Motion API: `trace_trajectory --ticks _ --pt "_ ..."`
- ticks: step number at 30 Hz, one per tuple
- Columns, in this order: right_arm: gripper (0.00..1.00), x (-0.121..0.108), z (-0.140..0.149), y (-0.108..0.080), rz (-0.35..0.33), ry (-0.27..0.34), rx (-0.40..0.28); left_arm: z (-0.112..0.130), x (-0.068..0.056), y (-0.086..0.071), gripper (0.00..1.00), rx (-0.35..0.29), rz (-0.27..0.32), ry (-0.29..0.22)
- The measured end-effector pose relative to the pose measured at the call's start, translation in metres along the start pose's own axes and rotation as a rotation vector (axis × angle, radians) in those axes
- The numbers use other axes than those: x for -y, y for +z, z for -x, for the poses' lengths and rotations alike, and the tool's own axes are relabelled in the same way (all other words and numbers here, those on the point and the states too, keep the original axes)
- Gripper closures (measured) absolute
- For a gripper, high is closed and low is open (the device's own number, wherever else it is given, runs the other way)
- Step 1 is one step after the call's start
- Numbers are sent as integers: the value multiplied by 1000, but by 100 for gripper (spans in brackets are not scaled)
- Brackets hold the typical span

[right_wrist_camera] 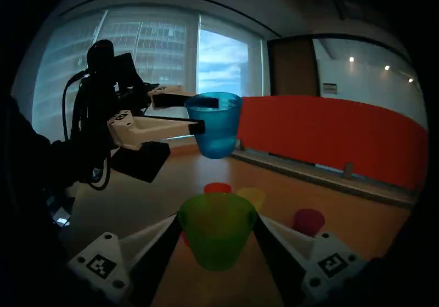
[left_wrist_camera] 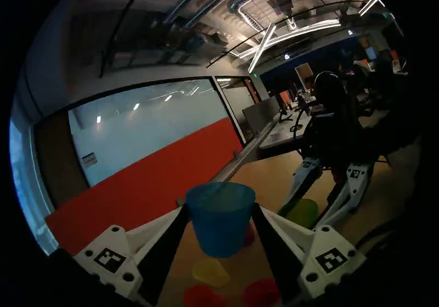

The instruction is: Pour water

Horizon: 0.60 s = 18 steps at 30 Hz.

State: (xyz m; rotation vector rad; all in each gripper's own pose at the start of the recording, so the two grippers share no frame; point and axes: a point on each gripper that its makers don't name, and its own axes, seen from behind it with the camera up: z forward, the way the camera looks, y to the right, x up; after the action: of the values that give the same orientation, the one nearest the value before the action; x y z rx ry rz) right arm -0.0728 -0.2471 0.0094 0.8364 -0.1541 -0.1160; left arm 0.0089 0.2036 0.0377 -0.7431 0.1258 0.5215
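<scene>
A translucent blue cup [left_wrist_camera: 220,224] sits upright between my left gripper's [left_wrist_camera: 220,213] fingers, which press on both its sides. The right gripper view has that blue cup [right_wrist_camera: 215,123] raised above the table in the left gripper [right_wrist_camera: 211,113], farther off and to the left. Close in front, my right gripper [right_wrist_camera: 217,222] is shut on a green cup [right_wrist_camera: 217,238], also upright and lower than the blue one. In the left gripper view the green cup [left_wrist_camera: 302,212] appears in the right gripper [left_wrist_camera: 304,213] beyond the blue cup. Whether either cup holds water cannot be told.
On the wooden table [right_wrist_camera: 285,263] stand a red cup [right_wrist_camera: 217,188], a yellow cup [right_wrist_camera: 253,196] and a dark red cup [right_wrist_camera: 308,221]. A red wall panel [right_wrist_camera: 340,134] runs behind the table. A person's dark sleeve [right_wrist_camera: 33,164] is at the left.
</scene>
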Motion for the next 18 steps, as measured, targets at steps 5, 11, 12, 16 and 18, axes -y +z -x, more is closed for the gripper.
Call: trace_trajectory --ticks 5,11,12,16,18 --pt "8 3 -1 2 -8 -2 3 -2 -1 -1 17 7 -8 53" --pt "8 6 -2 4 -13 -7 4 -5 -1 1 17 7 -21 109" --pt "8 6 -3 4 -13 -7 4 -6 -2 1 17 6 -23 118" --pt "8 6 -4 5 -15 -6 1 -8 -3 2 17 6 -32 151" --pt "8 6 -5 6 -16 -5 0 -9 -3 2 17 7 -38 166"
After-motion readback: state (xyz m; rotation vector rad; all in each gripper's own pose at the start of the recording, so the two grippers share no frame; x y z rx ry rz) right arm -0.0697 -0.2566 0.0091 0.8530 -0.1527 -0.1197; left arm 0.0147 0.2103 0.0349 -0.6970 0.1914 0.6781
